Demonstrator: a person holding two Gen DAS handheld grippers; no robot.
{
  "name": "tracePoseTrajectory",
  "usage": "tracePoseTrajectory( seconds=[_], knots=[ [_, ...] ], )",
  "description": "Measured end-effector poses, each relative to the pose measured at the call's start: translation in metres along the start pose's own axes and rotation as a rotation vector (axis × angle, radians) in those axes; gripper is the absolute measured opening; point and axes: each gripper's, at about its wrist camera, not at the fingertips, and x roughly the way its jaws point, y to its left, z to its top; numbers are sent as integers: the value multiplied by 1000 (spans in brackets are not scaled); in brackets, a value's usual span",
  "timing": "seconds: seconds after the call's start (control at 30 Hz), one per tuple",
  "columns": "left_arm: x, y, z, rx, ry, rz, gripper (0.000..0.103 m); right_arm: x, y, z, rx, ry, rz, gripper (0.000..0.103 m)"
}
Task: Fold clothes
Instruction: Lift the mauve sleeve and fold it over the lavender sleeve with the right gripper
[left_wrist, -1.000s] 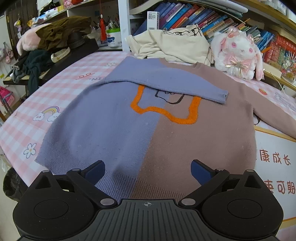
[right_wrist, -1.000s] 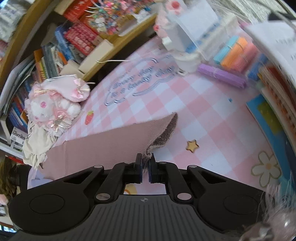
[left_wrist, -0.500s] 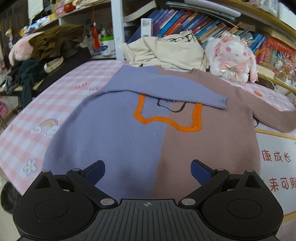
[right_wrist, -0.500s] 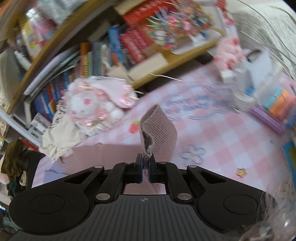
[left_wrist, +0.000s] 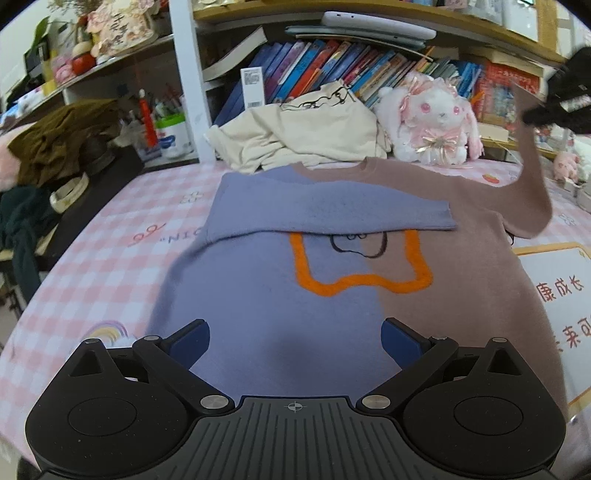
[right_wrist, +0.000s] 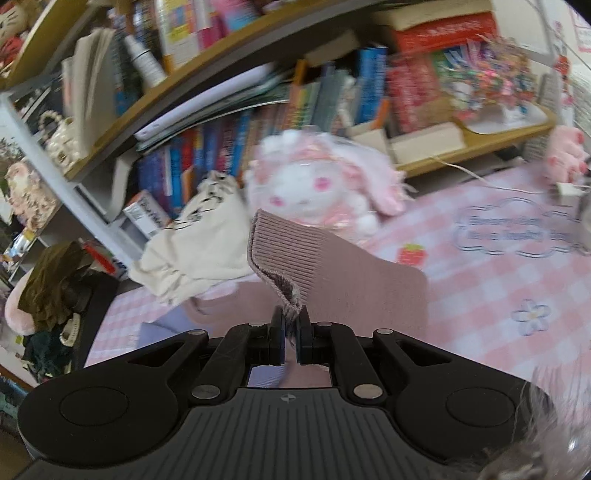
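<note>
Left wrist view: the two-tone sweater (left_wrist: 332, 295) lies flat at frame centre, blue sleeve (left_wrist: 325, 210) folded across its chest. The right gripper (right_wrist: 290, 328), jaws pinched on the brown sleeve's cuff (right_wrist: 280, 258), holds it aloft at upper right; laying it across the chest probably follows. The left gripper (left_wrist: 295, 341) hovers wide open, empty. No containers show.

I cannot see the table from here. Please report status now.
Right gripper shut on brown sleeve, lifted. Left gripper open above sweater. Blue sleeve folded across chest. Nothing blocking.
</note>
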Motion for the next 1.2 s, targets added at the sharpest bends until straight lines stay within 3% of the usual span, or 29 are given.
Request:
tracePoseTrajectory(
  seconds=[0.27,0.67,0.9,1.2],
  knots=[
    [10,24,5,98,-37,-93,100,24,72,1,-6,-38,48,6],
    [8,47,1,218,-105,-181,100,68,173,-11,-86,17,141,6],
    [7,65,-4,208,-101,-172,100,103,215,-36,-148,93,160,6],
    [8,82,-8,184,-83,-147,100,140,228,-65,-230,204,136,6]
  ],
)
